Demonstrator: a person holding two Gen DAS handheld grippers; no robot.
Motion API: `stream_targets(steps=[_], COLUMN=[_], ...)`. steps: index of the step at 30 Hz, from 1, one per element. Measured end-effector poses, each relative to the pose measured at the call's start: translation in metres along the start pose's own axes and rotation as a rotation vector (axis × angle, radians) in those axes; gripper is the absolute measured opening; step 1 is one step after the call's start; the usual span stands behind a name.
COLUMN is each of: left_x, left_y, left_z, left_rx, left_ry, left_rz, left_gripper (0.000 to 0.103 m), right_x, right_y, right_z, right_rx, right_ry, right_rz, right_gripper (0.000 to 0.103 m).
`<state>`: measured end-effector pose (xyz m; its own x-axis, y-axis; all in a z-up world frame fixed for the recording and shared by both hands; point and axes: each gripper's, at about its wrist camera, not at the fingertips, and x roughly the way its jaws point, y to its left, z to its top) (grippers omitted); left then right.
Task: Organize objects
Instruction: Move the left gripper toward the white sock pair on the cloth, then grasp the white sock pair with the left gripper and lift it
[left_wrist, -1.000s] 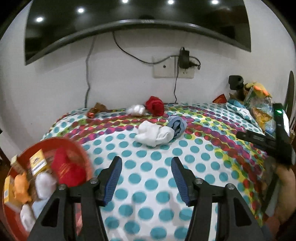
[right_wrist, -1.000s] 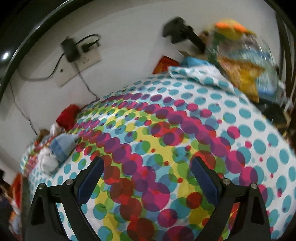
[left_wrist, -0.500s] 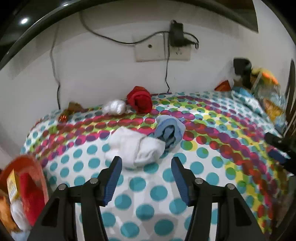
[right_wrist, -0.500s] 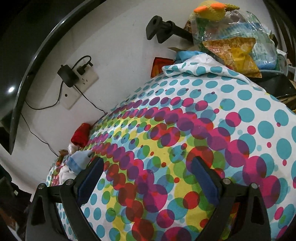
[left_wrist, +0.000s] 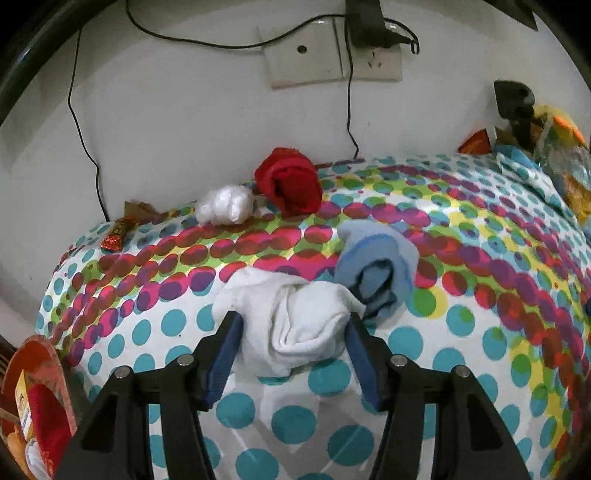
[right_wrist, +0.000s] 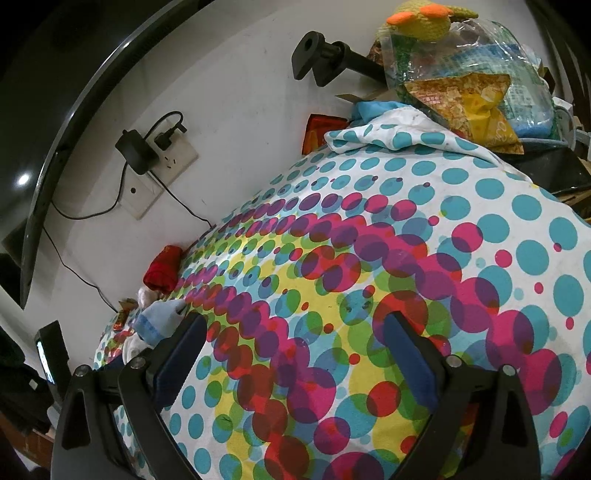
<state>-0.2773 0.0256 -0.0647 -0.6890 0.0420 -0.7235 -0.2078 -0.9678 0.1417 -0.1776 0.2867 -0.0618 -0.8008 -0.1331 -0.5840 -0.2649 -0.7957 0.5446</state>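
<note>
A white sock bundle (left_wrist: 295, 317) lies on the polka-dot cloth (left_wrist: 461, 258). My left gripper (left_wrist: 293, 332) is open, with one finger on each side of the bundle. A light blue sock bundle (left_wrist: 376, 266) touches the white one on its right. A red sock bundle (left_wrist: 290, 181) and a small white bundle (left_wrist: 225, 205) lie by the wall. An orange bowl (left_wrist: 40, 354) at the lower left holds a red sock and a yellow packet. My right gripper (right_wrist: 295, 358) is open and empty over the cloth (right_wrist: 406, 258); the blue bundle (right_wrist: 157, 319) and the red bundle (right_wrist: 162, 269) show at its far left.
A wall socket with a black charger (left_wrist: 364, 22) and trailing cables is above the table. A red candy wrapper (left_wrist: 116, 236) lies at the back left. Snack bags (right_wrist: 472, 96) and a knitted toy (right_wrist: 424, 18) pile at the right end beside a black bracket (right_wrist: 321, 61).
My left gripper has moved forward over the cloth until its open fingers straddle the white sock bundle; the orange bowl slid to the frame's left edge. My right gripper has only tilted slightly.
</note>
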Motion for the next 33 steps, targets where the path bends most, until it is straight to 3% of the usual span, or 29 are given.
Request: stream_targets(steps=[2, 3, 7, 17, 33], left_x=[0.0, -0.001, -0.009, -0.075, -0.147], left_y=[0.001, 0.001, 0.0, 0.0, 0.029], left_z=[0.001, 0.0, -0.001, 0.007, 0.012], left_rx=[-0.017, -0.018, -0.014, -0.017, -0.038], left_ry=[0.0, -0.003, -0.009, -0.11, -0.165], left_rz=[0.001, 0.012, 0.022, 0.105, 0.196], left_gripper=[0.048, 0.031, 0.023, 0.022, 0.022], right_x=[0.0, 0.0, 0.0, -0.001, 0.0], right_y=[0.0, 0.0, 0.0, -0.001, 0.0], right_z=[0.0, 0.0, 0.0, 0.0, 0.0], right_rx=[-0.001, 0.0, 0.0, 0.001, -0.001], right_ry=[0.001, 0.0, 0.0, 0.0, 0.001], right_rz=[0.001, 0.001, 0.001, 0.001, 0.0], right_gripper=[0.096, 0.096, 0.096, 0.097, 0.098])
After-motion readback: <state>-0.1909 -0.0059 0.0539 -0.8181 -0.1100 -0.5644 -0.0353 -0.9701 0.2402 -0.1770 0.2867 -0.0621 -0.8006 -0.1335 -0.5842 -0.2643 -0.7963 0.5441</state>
